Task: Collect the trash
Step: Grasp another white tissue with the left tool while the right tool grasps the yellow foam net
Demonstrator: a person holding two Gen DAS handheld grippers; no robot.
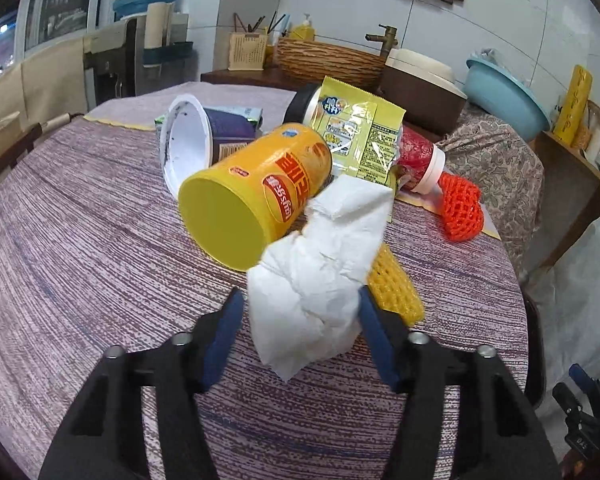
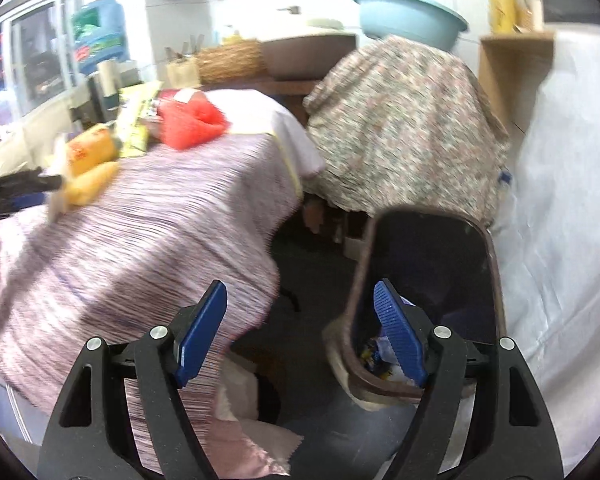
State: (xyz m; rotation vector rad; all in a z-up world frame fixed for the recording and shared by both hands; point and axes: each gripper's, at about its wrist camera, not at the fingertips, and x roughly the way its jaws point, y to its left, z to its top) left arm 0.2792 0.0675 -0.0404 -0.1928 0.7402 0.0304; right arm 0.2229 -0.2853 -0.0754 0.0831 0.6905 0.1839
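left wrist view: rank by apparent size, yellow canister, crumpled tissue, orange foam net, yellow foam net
1. yellow canister and crumpled tissue: roughly alike in the frame; the tissue sits nearer the camera, between the left gripper fingers, so no ranking.
2. orange foam net.
3. yellow foam net, partly hidden behind the tissue, so unsure.

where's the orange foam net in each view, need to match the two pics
Left wrist: the orange foam net lies right of centre on the table, just beyond the red cup's white rim.
Right wrist: the same net is in the upper left, blurred, at the table's far edge.
Shared landmark: the light blue basin, upper right in the left wrist view, top centre in the right.
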